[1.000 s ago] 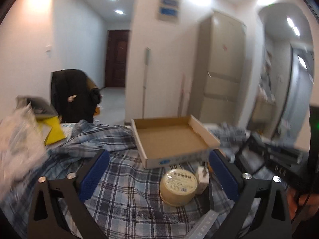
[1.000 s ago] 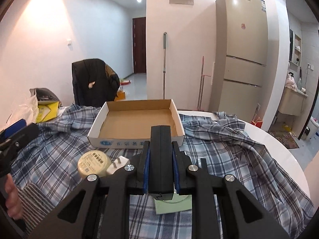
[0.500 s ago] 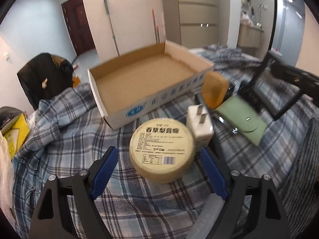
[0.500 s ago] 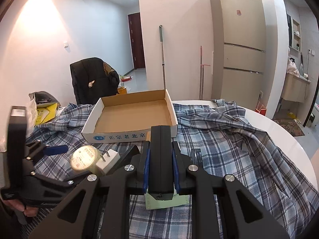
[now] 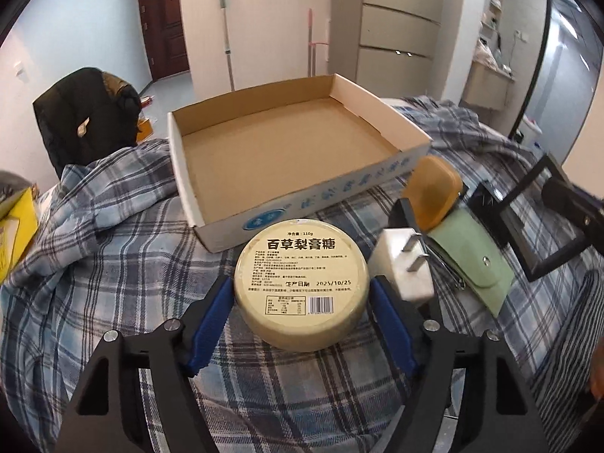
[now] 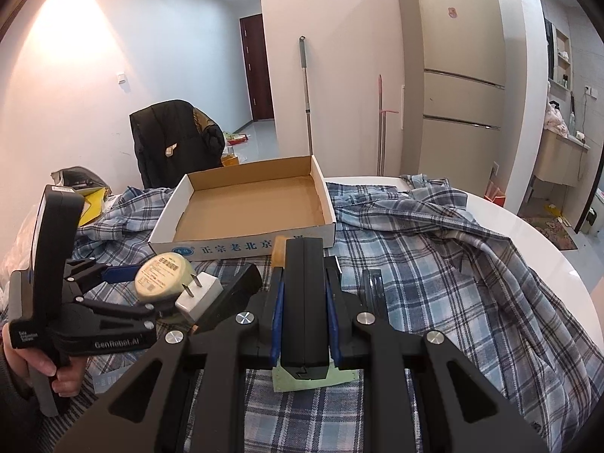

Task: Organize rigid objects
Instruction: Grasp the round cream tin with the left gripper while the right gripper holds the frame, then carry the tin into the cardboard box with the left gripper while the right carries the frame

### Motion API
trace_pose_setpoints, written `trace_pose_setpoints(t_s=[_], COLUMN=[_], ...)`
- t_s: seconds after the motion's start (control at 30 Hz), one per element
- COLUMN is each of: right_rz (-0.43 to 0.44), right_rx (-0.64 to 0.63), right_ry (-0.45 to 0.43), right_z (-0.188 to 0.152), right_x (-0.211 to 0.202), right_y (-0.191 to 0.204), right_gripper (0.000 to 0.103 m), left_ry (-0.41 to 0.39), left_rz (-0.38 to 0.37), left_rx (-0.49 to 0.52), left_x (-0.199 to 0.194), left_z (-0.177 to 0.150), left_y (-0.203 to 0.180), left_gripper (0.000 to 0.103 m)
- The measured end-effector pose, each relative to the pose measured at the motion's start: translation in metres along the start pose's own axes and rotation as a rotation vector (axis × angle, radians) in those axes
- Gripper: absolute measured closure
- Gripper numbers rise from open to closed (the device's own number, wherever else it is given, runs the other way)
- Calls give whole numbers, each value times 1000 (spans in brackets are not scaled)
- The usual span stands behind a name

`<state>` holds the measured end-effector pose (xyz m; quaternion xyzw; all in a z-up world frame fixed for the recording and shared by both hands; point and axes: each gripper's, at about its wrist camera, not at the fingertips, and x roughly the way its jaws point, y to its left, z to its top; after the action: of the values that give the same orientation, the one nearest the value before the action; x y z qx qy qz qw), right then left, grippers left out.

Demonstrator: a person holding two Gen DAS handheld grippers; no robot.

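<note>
A round cream candy tin (image 5: 302,283) lies on the plaid cloth, between the blue pads of my left gripper (image 5: 302,309), which is open around it; whether the pads touch it I cannot tell. The tin also shows in the right wrist view (image 6: 162,277). A white plug adapter (image 5: 404,268) leans against its right side. An orange case (image 5: 434,196) and a green pouch (image 5: 472,264) lie to the right. My right gripper (image 6: 304,302) is shut on a black flat box (image 6: 305,302), held above the pouch (image 6: 313,377). The empty cardboard tray (image 5: 287,151) stands behind.
A plaid shirt (image 6: 434,264) covers the round white table (image 6: 547,245). A chair with a black jacket (image 6: 173,139) stands behind the table at left. A yellow bag (image 5: 15,234) lies at the left edge. A fridge (image 6: 453,75) and mops stand by the far wall.
My left gripper has tilted down and moved forward until the candy tin sits between its pads. My right gripper has kept hold of the black box and barely moved.
</note>
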<state>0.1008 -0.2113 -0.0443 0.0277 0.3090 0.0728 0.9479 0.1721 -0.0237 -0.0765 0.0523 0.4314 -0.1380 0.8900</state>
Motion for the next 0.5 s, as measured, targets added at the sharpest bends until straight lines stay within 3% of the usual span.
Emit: trace_pose_setpoints(t_s=[0.5], right_rz=[-4], right_rx=[20], right_ry=[-7], right_z=[4], right_x=[-3], right_y=[-5], right_gripper=[85], left_ry=[-192], left_rz=[65], left_rx=[-16], left_x=[-85], left_z=[-15], left_y=[11], left_gripper=[27])
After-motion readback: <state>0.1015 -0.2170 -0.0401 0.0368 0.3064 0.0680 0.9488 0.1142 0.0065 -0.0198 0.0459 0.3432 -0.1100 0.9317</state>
